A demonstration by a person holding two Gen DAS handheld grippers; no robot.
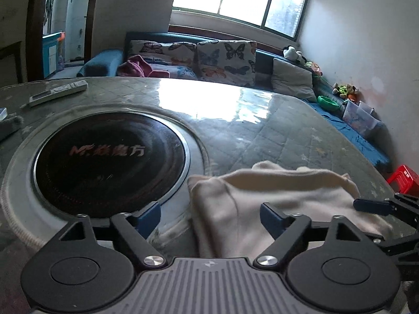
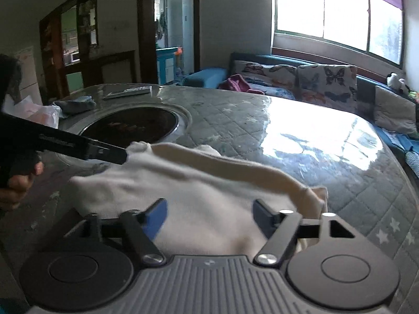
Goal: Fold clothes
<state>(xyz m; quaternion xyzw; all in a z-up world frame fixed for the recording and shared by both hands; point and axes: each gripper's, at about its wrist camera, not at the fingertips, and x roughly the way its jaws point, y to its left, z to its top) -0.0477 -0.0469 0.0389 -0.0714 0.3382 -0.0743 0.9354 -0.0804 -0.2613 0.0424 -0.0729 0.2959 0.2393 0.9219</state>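
Left wrist view: both tongs (image 1: 209, 216) (image 2: 210, 216) open over cream garment (image 1: 275, 191); hotplate (image 1: 110, 157) lettering "MT…方".

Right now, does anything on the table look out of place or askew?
The cream garment lies bunched, with a rolled ridge along its far edge instead of a flat fold. A remote control sits askew near the far table edge. Both tools, left and right, are open.

i see bare quilted table cover (image 2: 301, 136) beyond and to the right of the cream garment (image 2: 199, 183), room to pass there. on the left the round black hotplate (image 1: 110, 157) sits just beside it. a remote (image 1: 59, 91) and grey cloth (image 2: 74, 104) lie at the far edge.
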